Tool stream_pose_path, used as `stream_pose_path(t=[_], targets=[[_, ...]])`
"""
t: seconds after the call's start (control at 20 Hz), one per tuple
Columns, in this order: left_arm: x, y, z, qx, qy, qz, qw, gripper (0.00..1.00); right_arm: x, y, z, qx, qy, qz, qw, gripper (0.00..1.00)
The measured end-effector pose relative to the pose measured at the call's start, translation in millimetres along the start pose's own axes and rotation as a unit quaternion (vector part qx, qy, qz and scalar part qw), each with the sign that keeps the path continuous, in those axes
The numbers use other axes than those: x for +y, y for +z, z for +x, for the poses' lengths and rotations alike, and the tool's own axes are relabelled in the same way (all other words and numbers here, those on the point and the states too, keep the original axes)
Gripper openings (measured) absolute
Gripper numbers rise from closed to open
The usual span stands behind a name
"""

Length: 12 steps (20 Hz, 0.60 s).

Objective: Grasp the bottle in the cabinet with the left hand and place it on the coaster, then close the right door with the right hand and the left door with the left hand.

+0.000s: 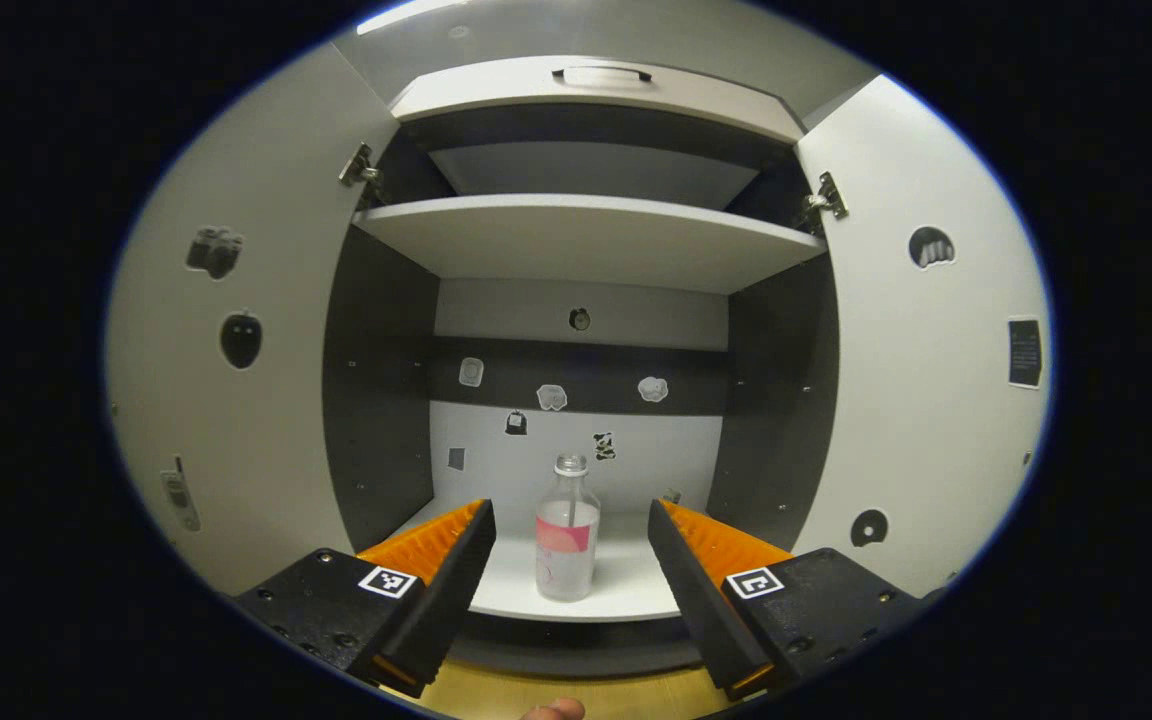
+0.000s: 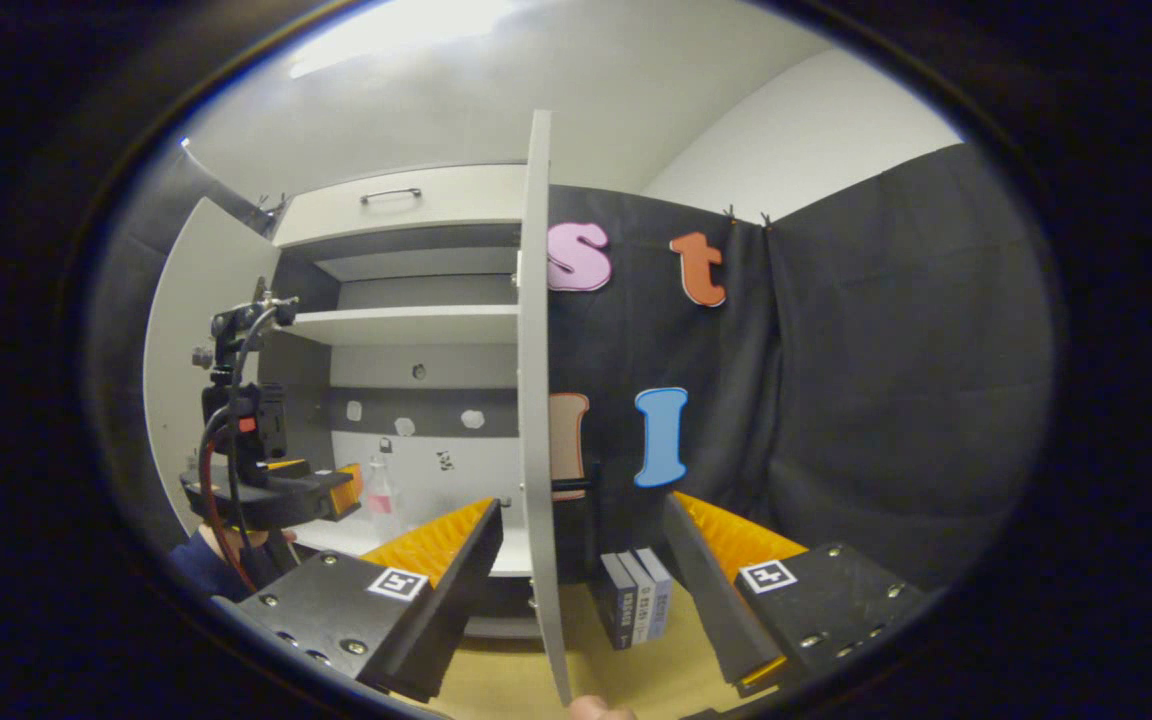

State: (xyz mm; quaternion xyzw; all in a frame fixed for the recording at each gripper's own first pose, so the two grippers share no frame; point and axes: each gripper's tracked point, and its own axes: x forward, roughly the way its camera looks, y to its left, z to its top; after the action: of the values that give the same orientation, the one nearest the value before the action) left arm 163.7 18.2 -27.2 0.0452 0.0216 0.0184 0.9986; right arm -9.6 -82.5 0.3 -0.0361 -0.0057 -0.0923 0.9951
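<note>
A clear bottle [image 1: 567, 535] with a pink label and white cap stands upright on the cabinet's bottom shelf [image 1: 626, 590], near its front edge. My left gripper [image 1: 570, 520] is open, its fingers on either side of the bottle and a little short of it. In the right gripper view the same bottle [image 2: 379, 497] shows small inside the cabinet, with the left gripper [image 2: 341, 490] just in front of it. The right door [image 2: 537, 400] stands open, edge-on, between the fingers of my open right gripper [image 2: 581, 510]. The left door [image 1: 226, 380] is swung wide open.
An upper shelf [image 1: 586, 235] spans the cabinet above the bottle. The right door [image 1: 926, 350] flanks the opening. Several small books [image 2: 636, 595] stand on the wooden tabletop [image 2: 626, 670] right of the open door, before the black cloth wall. A sleeve [image 2: 206, 565] shows behind the left gripper.
</note>
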Motion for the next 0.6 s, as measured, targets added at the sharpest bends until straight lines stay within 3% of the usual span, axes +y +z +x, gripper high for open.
stream_pose_path(t=[0.45, 0.5, 0.55, 0.6], targets=[[2, -18, 101, 0.027, 0.007, 0.009, 1.000, 0.96, -50, -11, -8, 0.018, -0.090, -0.015, 0.996, 0.98], [4, -21, 109, 0.034, 0.010, 0.010, 0.999, 0.94, -55, -13, -9, 0.019, -0.098, -0.018, 0.995, 0.93], [5, -23, 117, 0.037, 0.014, 0.010, 0.999, 0.94, -58, -14, -11, 0.022, -0.105, -0.022, 0.994, 0.98], [6, -25, 124, 0.041, 0.016, 0.007, 0.999, 0.91, -61, -16, -13, 0.025, -0.111, -0.026, 0.993, 0.93]])
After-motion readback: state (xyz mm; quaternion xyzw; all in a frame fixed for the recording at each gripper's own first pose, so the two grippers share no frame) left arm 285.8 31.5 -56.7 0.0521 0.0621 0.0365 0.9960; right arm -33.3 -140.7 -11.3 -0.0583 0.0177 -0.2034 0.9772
